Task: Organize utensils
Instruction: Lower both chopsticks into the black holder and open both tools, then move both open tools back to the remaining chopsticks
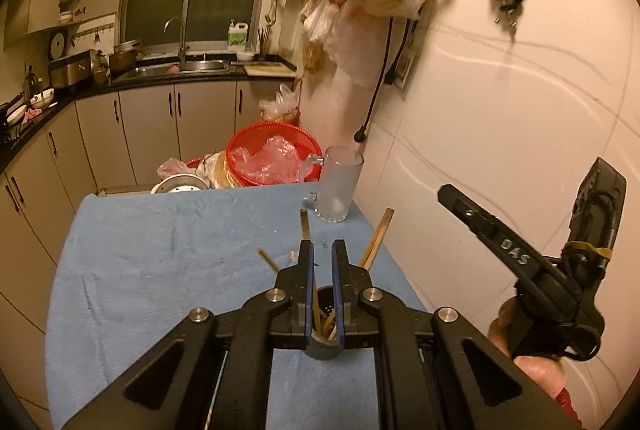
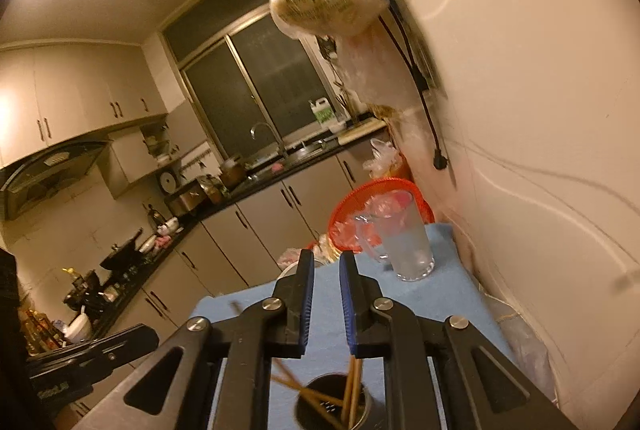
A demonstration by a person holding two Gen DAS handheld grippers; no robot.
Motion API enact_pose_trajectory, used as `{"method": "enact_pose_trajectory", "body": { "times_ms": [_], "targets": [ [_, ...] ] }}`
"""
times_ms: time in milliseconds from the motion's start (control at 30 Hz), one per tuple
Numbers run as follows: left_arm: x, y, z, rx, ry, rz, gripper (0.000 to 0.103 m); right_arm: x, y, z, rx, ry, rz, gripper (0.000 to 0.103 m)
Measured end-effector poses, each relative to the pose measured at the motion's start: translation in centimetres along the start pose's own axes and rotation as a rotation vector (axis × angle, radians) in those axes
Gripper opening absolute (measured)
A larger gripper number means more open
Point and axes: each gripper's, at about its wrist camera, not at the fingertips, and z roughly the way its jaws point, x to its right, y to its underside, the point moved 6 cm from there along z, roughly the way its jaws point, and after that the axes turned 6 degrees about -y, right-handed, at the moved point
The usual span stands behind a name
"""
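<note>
While the dark cylindrical utensil holder [image 1: 324,344] stands on the blue cloth-covered desk [image 1: 160,254], we see wooden chopsticks [image 1: 378,244] leaning out of it in several directions. We hold the left tool [image 1: 322,250] above the holder, its jaws nearly closed and gripping nothing. The right tool [image 2: 327,262] hovers above the same holder, jaws slightly apart and empty. A frosted glass mug [image 1: 338,189] stands at the desk's far edge.

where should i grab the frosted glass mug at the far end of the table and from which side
Take the frosted mug around its body, mid-height, jaws level. It stands upright on the blue cloth close to the wall, handle toward the red basket. So come from the near table side, probably jaws opened wide first.
</note>
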Motion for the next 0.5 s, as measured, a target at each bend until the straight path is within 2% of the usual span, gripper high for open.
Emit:
{"method": "enact_pose_trajectory", "body": {
  "times_ms": [167, 333, 500],
  "targets": [
    [-3.2, 2.2, -3.2, 0.025, -0.046, 0.001, 0.009, -3.7, 2.5, -2.7, -0.045, -0.081, -0.048, 0.016],
    [-8.5, 6.6, -3.9, -0.04, -0.135, -0.043, 0.009, -7.1, 8.8, -2.2, -0.219, -0.182, -0.089, 0.016],
    [-14.1, 11.7, -2.5, -0.142, -0.195, -0.137, 0.009, -8.3, 15.3, 0.1, -0.394, -0.221, -0.086, 0.016]
  ]
}}
